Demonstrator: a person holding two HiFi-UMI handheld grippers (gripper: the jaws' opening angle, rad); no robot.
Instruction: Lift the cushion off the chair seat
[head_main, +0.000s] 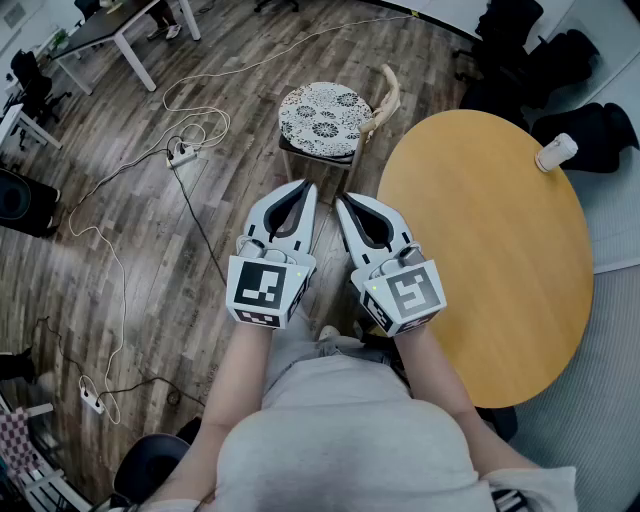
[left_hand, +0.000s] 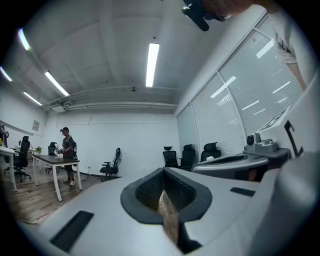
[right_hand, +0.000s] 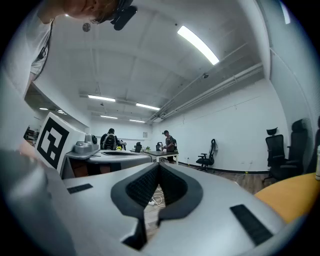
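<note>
Evidently the lift has not begun: the round patterned cushion (head_main: 322, 118) lies flat on the seat of the wooden chair (head_main: 384, 98), covering it edge to edge, just off the far left edge of the round table (head_main: 480, 260). Both tools hover level and well short of it, probably lining up an approach. The left gripper (head_main: 303, 188) and right gripper (head_main: 346, 200) have jaws pressed together, holding nothing. Count: two grippers, one cushion, one chair, one table.
</note>
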